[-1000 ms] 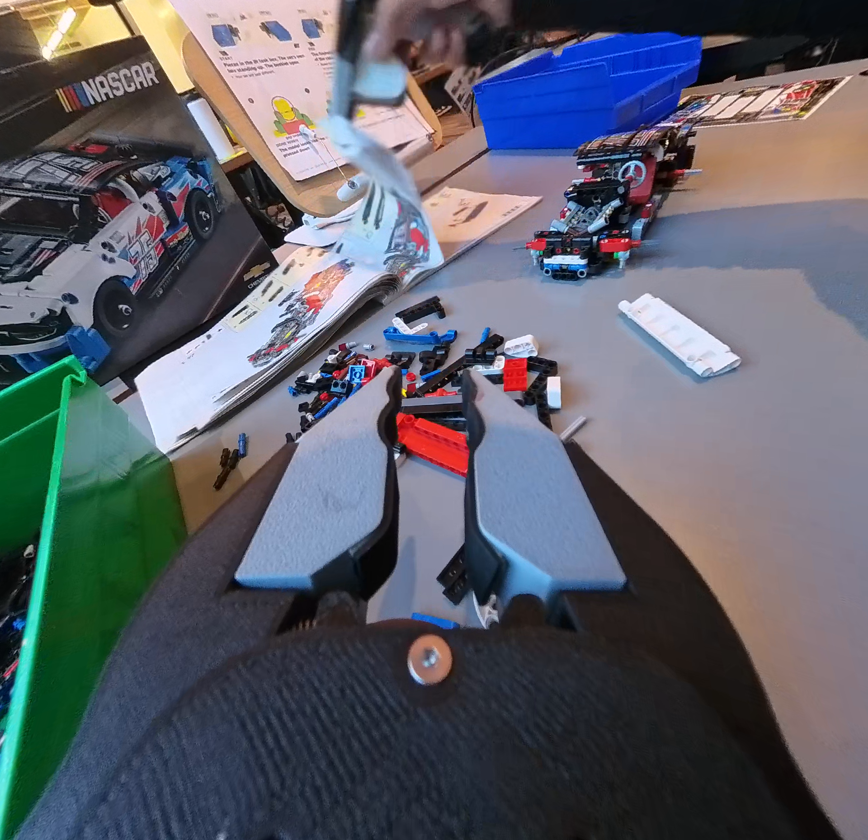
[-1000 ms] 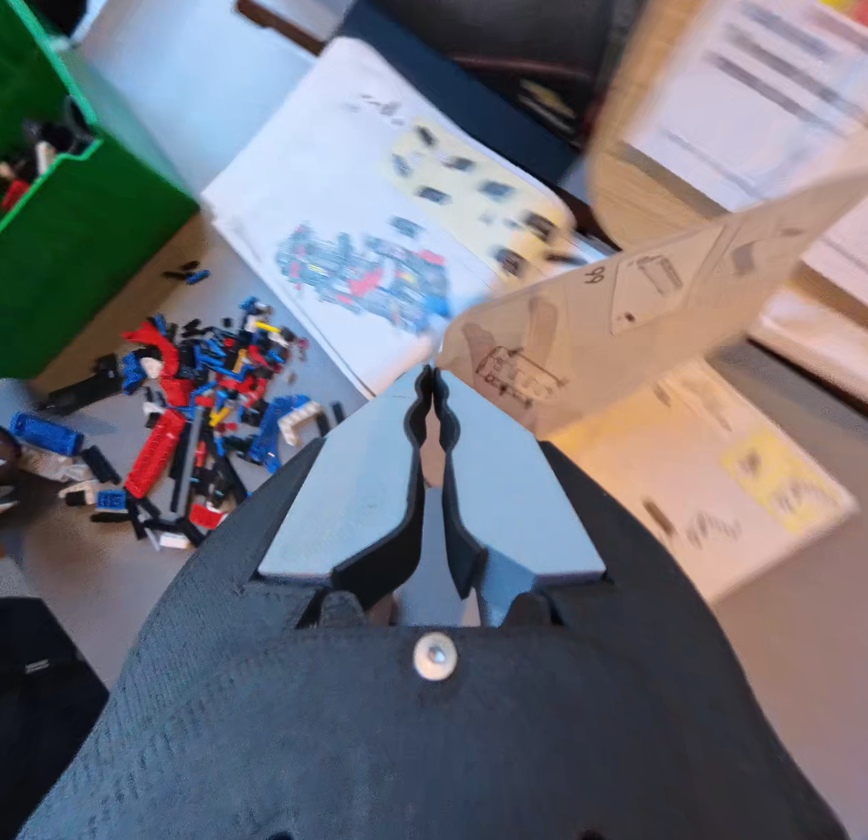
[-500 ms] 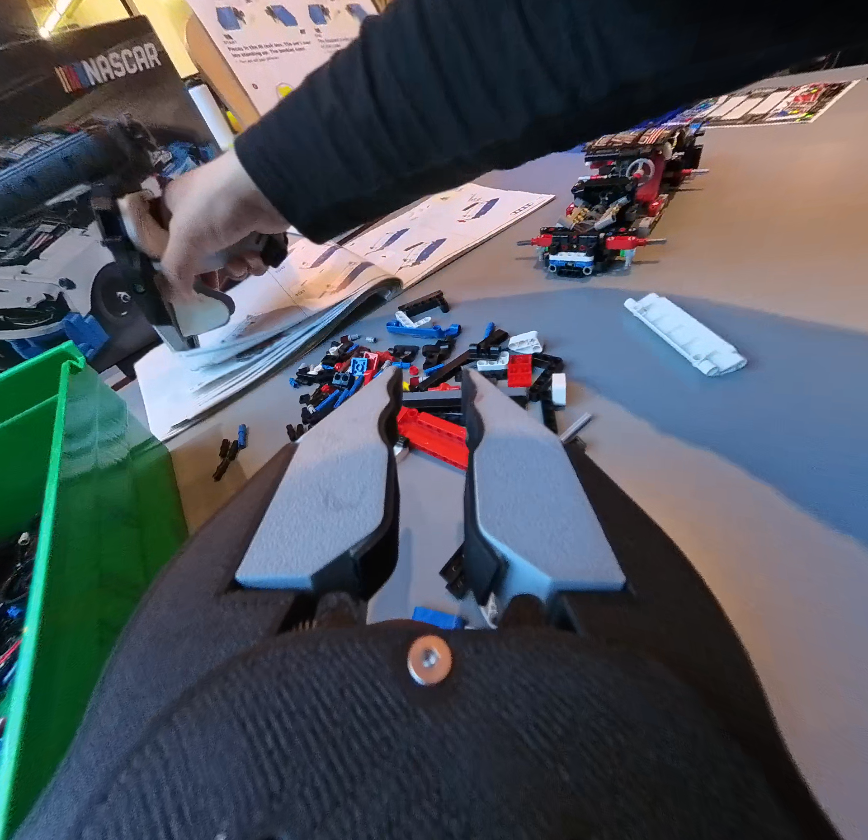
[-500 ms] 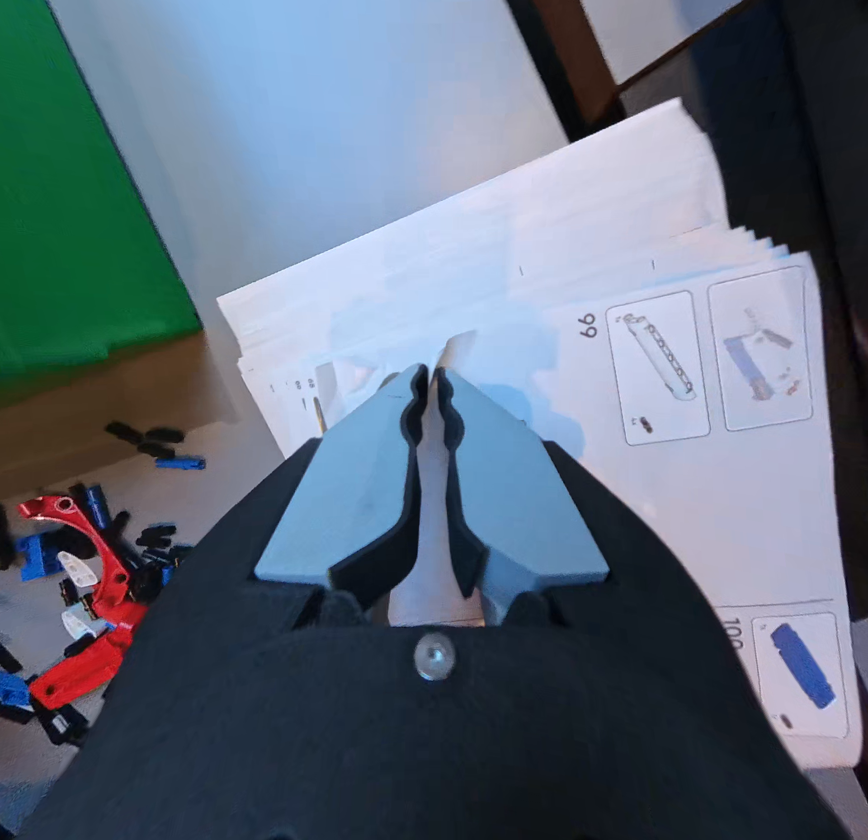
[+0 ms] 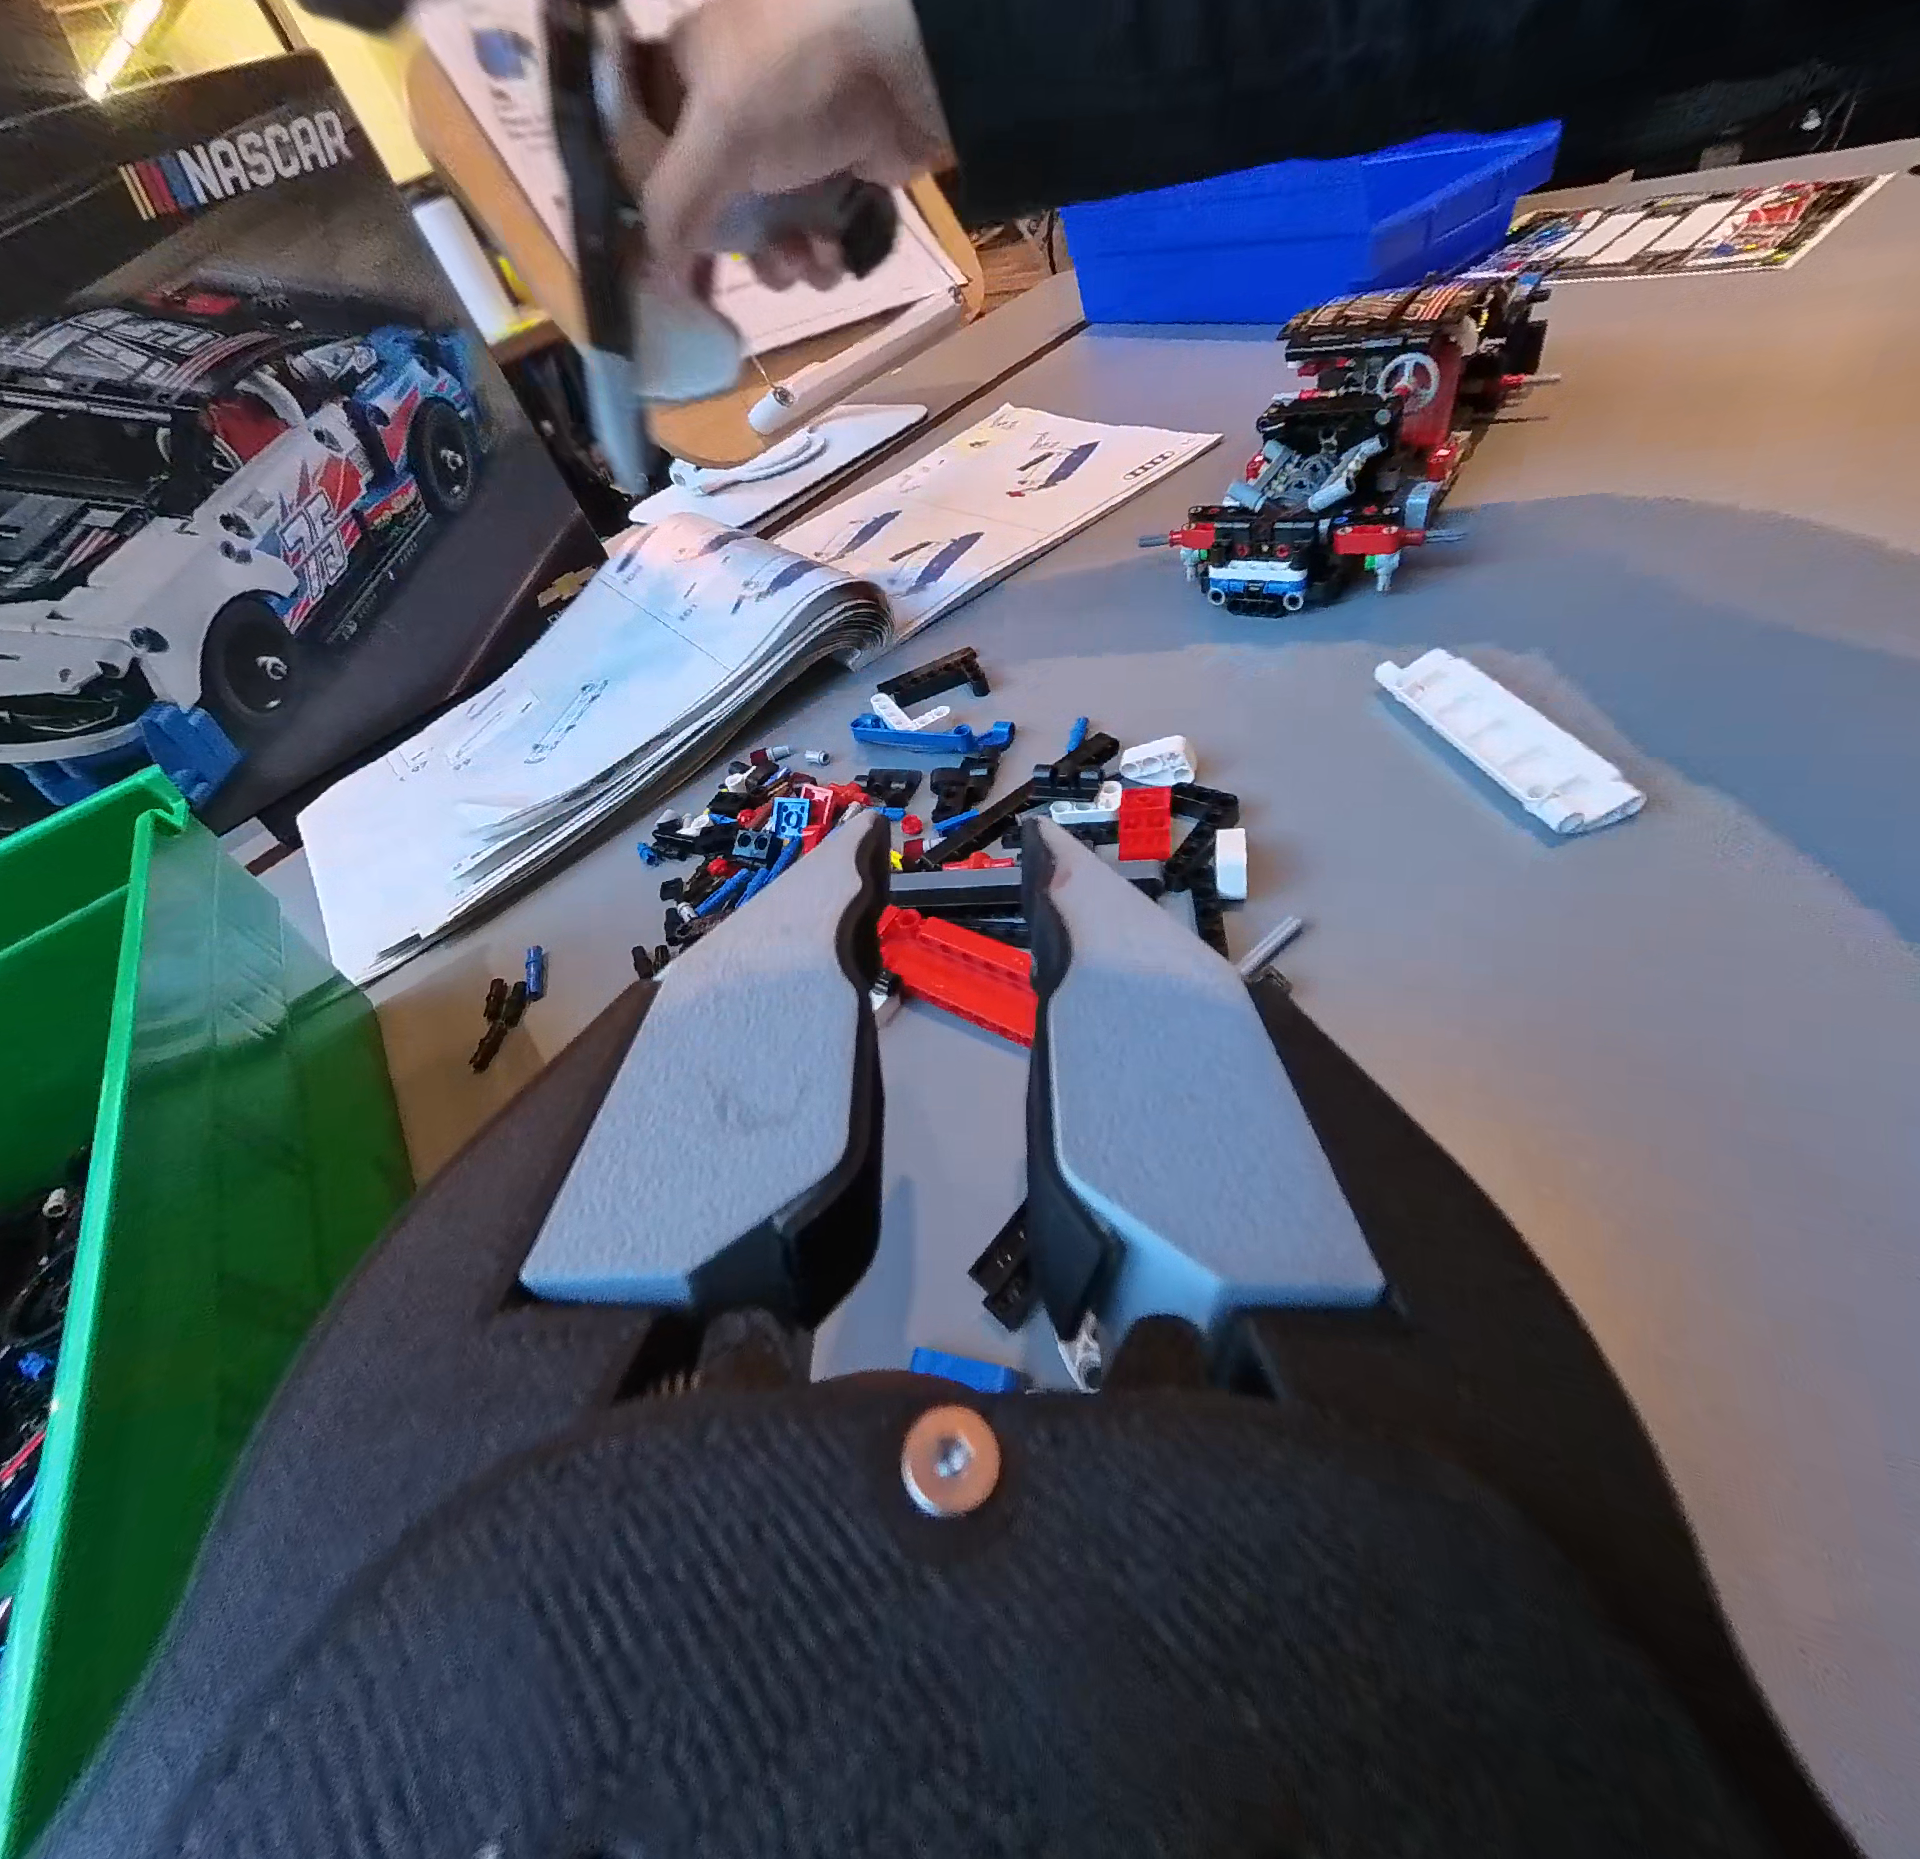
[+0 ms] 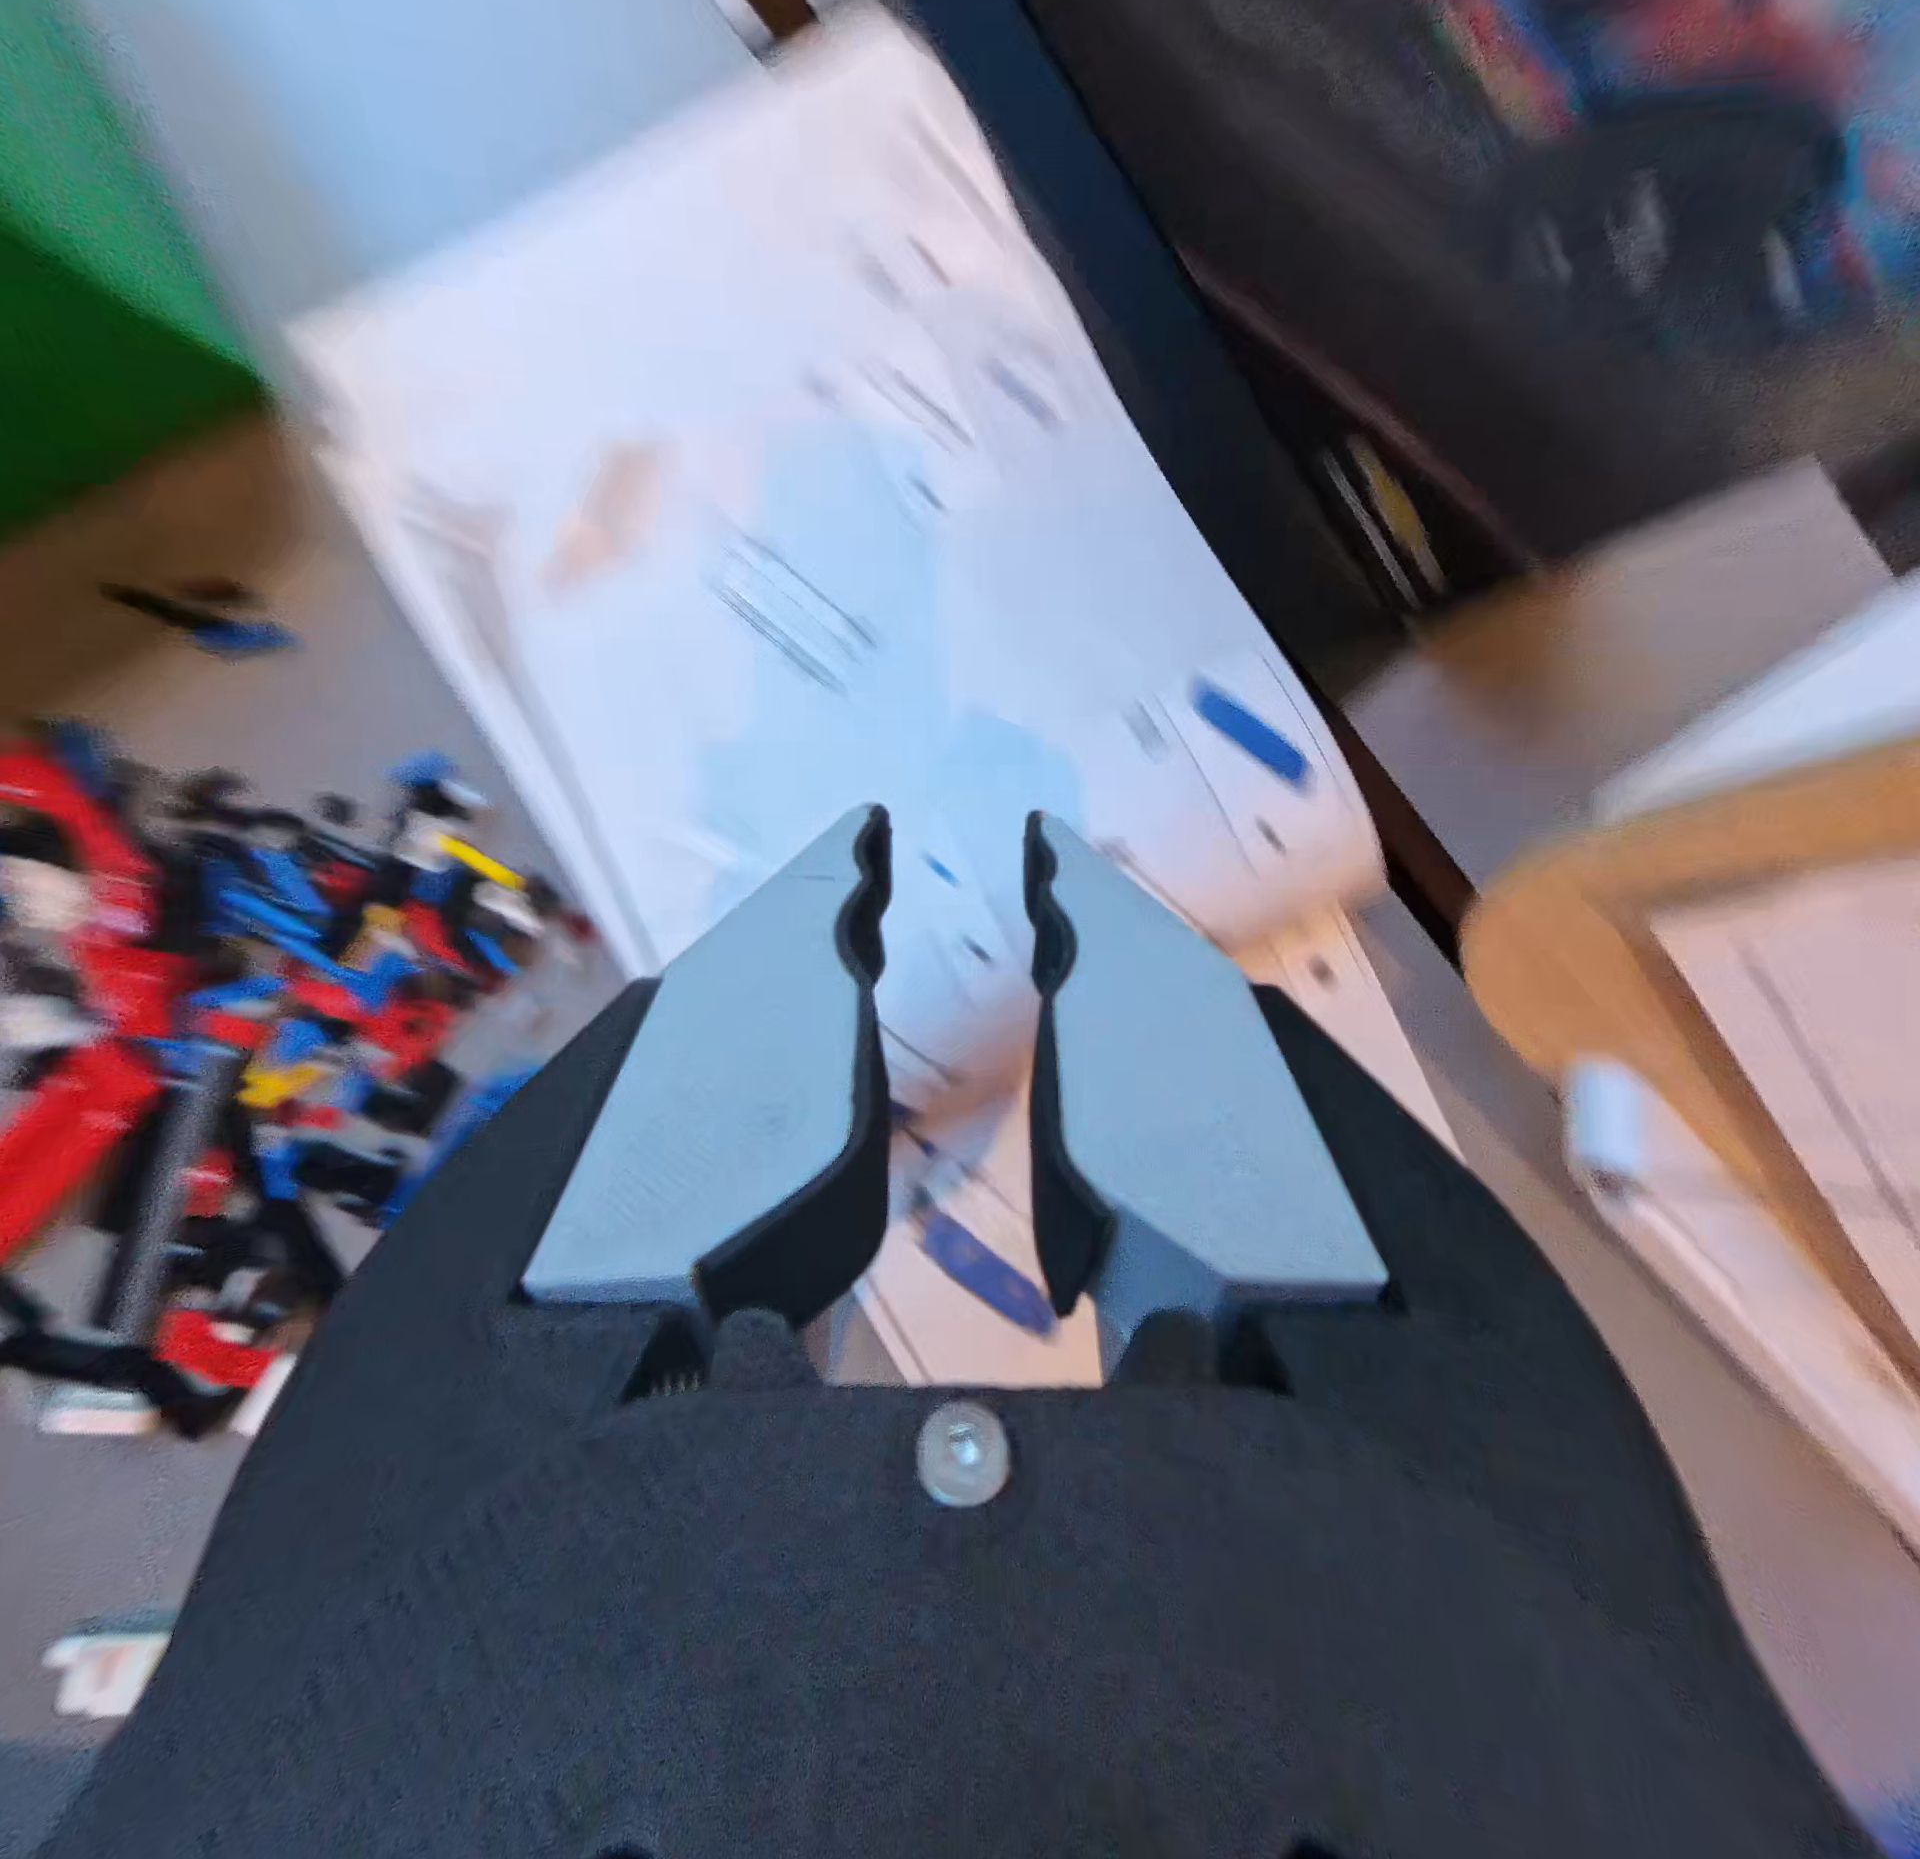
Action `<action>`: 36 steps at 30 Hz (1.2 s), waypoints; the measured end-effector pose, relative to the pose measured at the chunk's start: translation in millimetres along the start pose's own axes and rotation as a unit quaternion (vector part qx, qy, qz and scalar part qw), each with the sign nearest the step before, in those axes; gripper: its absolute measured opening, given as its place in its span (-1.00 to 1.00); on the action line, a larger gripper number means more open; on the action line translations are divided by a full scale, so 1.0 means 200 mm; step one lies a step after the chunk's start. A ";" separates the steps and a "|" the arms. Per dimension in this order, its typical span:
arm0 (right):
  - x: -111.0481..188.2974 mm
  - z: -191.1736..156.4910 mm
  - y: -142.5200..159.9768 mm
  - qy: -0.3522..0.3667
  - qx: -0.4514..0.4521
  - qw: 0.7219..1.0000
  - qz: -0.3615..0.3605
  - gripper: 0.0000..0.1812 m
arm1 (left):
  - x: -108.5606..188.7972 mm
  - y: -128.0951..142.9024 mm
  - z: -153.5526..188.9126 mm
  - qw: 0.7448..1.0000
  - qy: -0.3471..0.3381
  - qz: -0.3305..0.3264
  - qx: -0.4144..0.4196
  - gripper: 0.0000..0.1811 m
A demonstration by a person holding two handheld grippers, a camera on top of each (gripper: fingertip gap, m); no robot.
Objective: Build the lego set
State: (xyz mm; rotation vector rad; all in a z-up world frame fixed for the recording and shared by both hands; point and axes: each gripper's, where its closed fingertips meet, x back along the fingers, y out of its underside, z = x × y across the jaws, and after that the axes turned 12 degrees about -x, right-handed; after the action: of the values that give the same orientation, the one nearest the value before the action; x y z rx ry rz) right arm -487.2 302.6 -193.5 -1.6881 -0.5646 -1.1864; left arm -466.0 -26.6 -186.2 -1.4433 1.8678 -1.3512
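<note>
A pile of loose red, blue, black and white Lego pieces lies on the grey table. My left gripper hovers low over the near side of the pile, open and empty, with a long red beam between its fingers. The part-built car stands at the back right. A white panel piece lies to the right. The open instruction booklet lies left of the pile. My right gripper is open and empty above the booklet; it also shows in the left wrist view, raised in a hand. The right wrist view is blurred.
A green bin with parts stands at the near left. The set's box stands behind it. A blue bin and a sticker sheet are at the back right. A wooden board with papers is beyond the booklet. My right fingertips sit around 35 cm from my left ones. Measured from the fingertips, the white panel piece is 20 cm or so from the left gripper and 35 cm from the right.
My right gripper let go of the booklet page it had turned over to the left, opened, and lifted away. My left gripper stayed put.
</note>
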 end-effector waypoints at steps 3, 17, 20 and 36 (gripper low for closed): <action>-0.11 0.23 0.26 0.060 -0.029 0.995 -0.069 -0.81 | 0.00 0.00 0.01 1.000 0.001 -0.001 -0.002 -0.76; -0.27 0.08 0.15 0.107 0.102 0.988 -0.049 -1.00 | -0.02 0.02 0.01 1.000 0.005 -0.010 0.000 -0.76; -0.32 -0.01 0.14 0.058 0.090 0.993 -0.049 -1.00 | -0.01 0.02 0.01 1.000 0.006 -0.009 0.000 -0.76; -0.31 0.07 0.32 0.069 0.209 0.961 -0.170 -1.00 | 0.00 0.00 0.00 1.000 0.000 -0.002 -0.001 -0.76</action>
State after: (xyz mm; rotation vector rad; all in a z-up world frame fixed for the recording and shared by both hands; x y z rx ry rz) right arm -456.4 296.7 -278.9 -1.1686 -0.9707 -1.3047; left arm -466.1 -27.3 -187.0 -1.4487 1.8673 -1.3505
